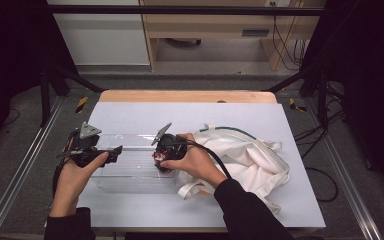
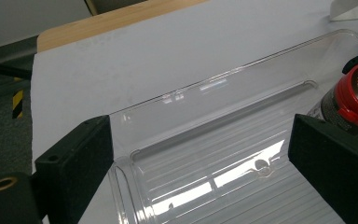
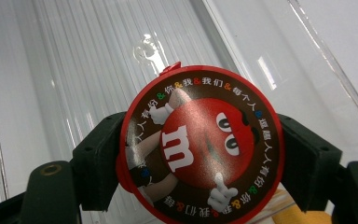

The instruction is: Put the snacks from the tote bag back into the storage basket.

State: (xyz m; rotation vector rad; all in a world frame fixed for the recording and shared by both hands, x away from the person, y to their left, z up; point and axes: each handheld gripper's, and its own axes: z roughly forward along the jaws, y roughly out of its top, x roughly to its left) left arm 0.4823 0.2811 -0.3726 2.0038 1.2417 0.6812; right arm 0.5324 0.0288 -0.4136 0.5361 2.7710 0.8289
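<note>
In the high view, the left gripper (image 1: 111, 152) rests at the left end of a clear plastic tray (image 1: 130, 180) lying on the grey-topped counter (image 1: 190, 115), its fingers pointing right over the tray's short wall. The right gripper (image 1: 161, 161) sits at the tray's right end, fingers turned down and toward the left, with a red-and-dark candy tub (image 1: 159, 159) between them. Just to the right of that hand, a white cloth bag (image 1: 245, 160) with straps lies crumpled on the counter, touching the tray's right end.

In the left gripper view, the fingers (image 2: 77, 163) stand wide apart, one on each side of the tray's (image 2: 205, 154) near end, with nothing pressed between them. The tray's ribbed floor stretches away between and beyond the fingertips. Beside the right-hand finger, the red-lidded candy tub (image 2: 354, 100) shows partly, inside the tray's far end.

In the right gripper view, the fingers (image 3: 98, 163) clamp the candy tub (image 3: 200, 149) from both sides, each pad pressed against its round rim. The lid faces the camera: a red cartoon candy figure with a white "m", ringed by small printed characters. Beyond the fingertips lies the tray's (image 3: 88, 60) ribbed clear floor, the tub held above it.
</note>
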